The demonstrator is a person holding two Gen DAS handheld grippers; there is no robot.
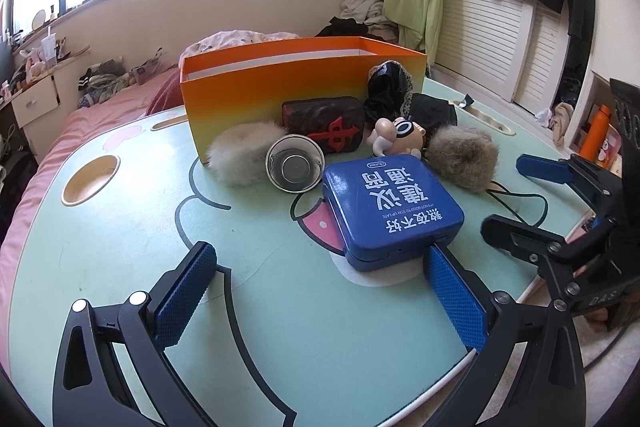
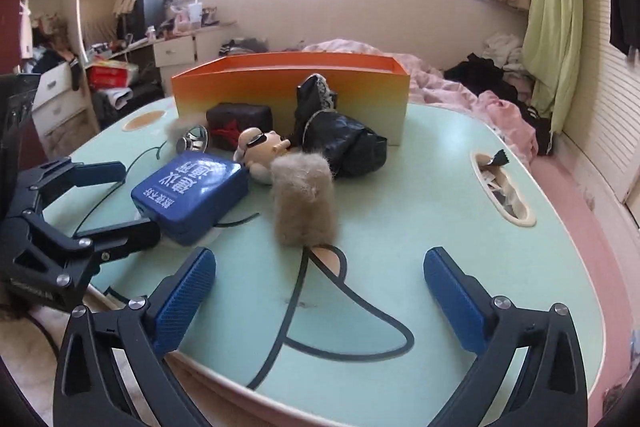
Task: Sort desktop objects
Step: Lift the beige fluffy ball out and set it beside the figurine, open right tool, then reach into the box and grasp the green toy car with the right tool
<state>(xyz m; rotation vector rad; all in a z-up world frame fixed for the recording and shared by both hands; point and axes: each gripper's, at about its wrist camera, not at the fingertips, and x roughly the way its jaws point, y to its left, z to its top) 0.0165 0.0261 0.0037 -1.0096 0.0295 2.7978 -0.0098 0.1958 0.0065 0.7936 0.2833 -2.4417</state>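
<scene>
The right gripper (image 2: pixel 320 283) stands with its blue pads spread wide and nothing between them, over bare mint-green table (image 2: pixel 420 187) near the front edge. Just ahead of its open jaws lies a tan fur puff (image 2: pixel 304 199), on its own, not touched by either pad.

The left gripper (image 1: pixel 320 283) is spread wide as well, low over the table. Its right pad (image 1: pixel 456 299) sits against the near corner of a blue tin (image 1: pixel 392 207) with white lettering; the other pad (image 1: pixel 184 291) is well clear of it, so the tin is not gripped.

Beyond the tin, toward the middle of the table, things crowd together: a small glass bowl (image 1: pixel 295 167) tipped on its side, a pale fur puff (image 1: pixel 244 157) beside it, a dark block with a red character (image 1: pixel 324 121), and a little figure wearing dark glasses (image 1: pixel 400 137) lying down. Behind those is a heap of black fabric with lace trim (image 1: pixel 390 87).

At the far edge stands a long orange box (image 1: pixel 280 87), open at the top; I cannot see what is inside. A cup hollow (image 1: pixel 90 179) is sunk into the table's left side, and a slot (image 2: pixel 502 187) near the right edge holds some scraps.
</scene>
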